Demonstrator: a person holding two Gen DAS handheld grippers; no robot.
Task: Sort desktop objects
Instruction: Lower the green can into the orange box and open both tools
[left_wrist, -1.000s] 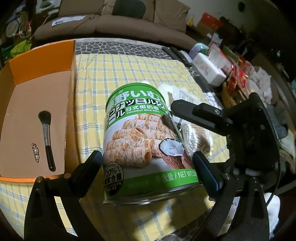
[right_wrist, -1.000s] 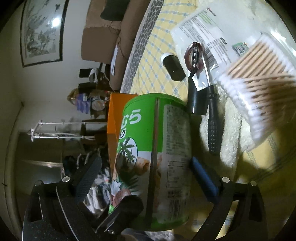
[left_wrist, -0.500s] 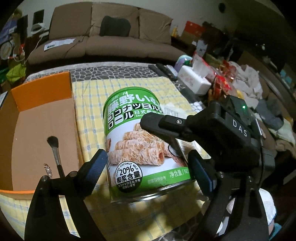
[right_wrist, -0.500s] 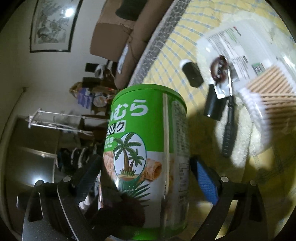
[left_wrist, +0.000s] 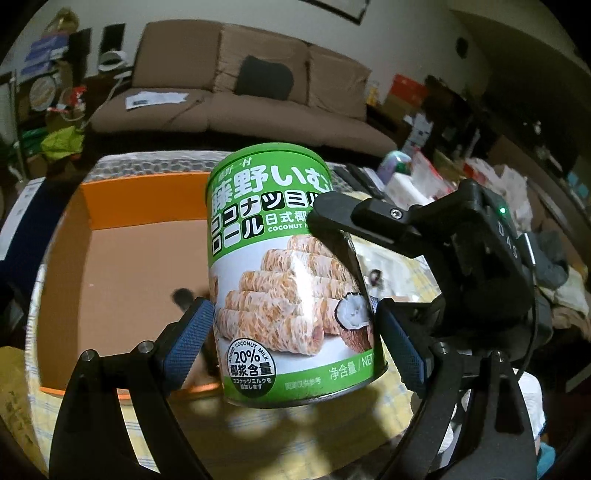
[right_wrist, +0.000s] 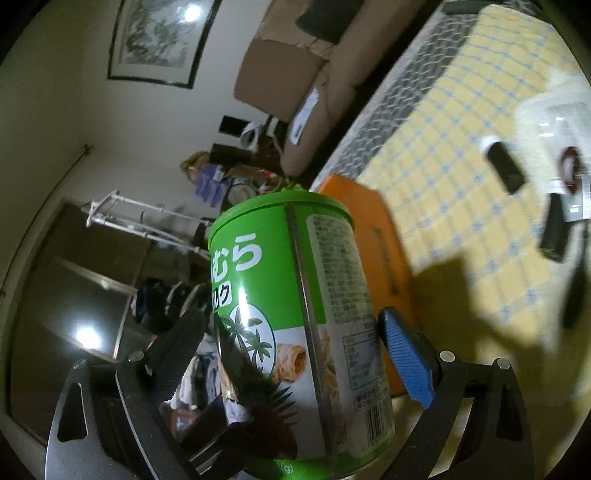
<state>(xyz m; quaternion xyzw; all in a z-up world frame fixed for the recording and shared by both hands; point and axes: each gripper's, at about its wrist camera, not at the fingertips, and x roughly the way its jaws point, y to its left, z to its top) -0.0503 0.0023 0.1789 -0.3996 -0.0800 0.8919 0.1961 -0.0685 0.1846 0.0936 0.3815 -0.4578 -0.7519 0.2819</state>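
A green coconut milk roll can (left_wrist: 291, 273) hangs in the air, held from two sides. My left gripper (left_wrist: 295, 339) is shut on its lower part. My right gripper (right_wrist: 291, 354) is shut on it too, and its black finger (left_wrist: 369, 218) crosses the can in the left wrist view. The can fills the right wrist view (right_wrist: 295, 332). It is above the near right edge of an orange cardboard box (left_wrist: 122, 258), which also shows in the right wrist view (right_wrist: 373, 236). The tip of a makeup brush (left_wrist: 181, 297) shows inside the box.
The table has a yellow checked cloth (right_wrist: 461, 129). On it lie a black tube (right_wrist: 504, 166), a small black case (right_wrist: 554, 230) and a clear packet (right_wrist: 554, 110). A brown sofa (left_wrist: 240, 92) stands behind the table, with clutter at the right (left_wrist: 443, 177).
Both grippers have lifted the can off the cloth and carried it left, toward the orange box. The items on the cloth have fallen away to the right.
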